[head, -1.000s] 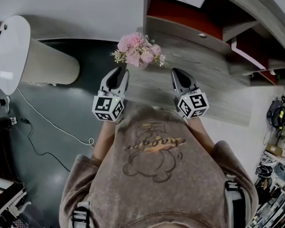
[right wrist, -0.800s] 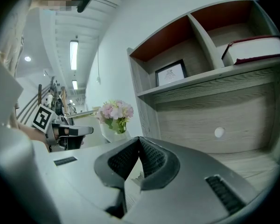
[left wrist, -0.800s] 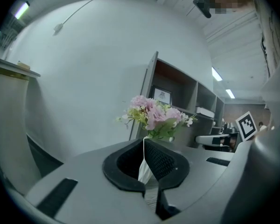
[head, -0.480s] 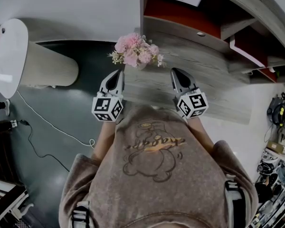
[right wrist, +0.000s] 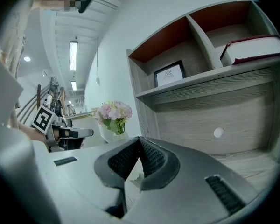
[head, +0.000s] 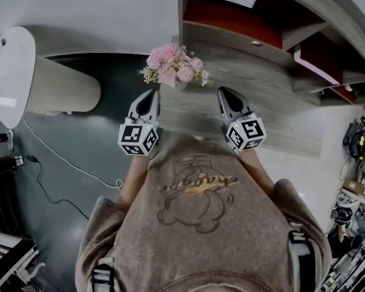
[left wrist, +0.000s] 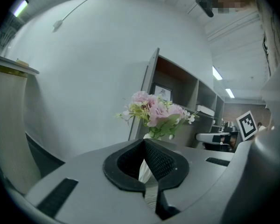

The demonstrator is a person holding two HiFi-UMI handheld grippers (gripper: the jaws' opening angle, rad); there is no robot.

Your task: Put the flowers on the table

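Observation:
A bunch of pink flowers point(head: 173, 66) in a white vase stands upright at the left end of the grey wooden table point(head: 267, 108). My left gripper point(head: 149, 98) hovers just short of it, shut with nothing in its jaws. My right gripper point(head: 225, 96) hangs over the table to the flowers' right, also shut and empty. In the left gripper view the flowers point(left wrist: 154, 111) rise straight ahead above the shut left gripper point(left wrist: 144, 143). In the right gripper view the flowers point(right wrist: 114, 112) stand to the left, beyond the shut right gripper point(right wrist: 139, 139).
A shelf unit point(head: 243, 17) with red-backed compartments rises behind the table, holding a framed picture point(right wrist: 169, 73) and a book point(right wrist: 254, 48). A white-topped round stand point(head: 42, 81) is on the dark floor at left, with a white cable point(head: 67, 160) trailing. Cluttered gear point(head: 356, 187) lies at far right.
My left gripper's jaws have come together from partly open. Both grippers and the flowers stay almost where they were.

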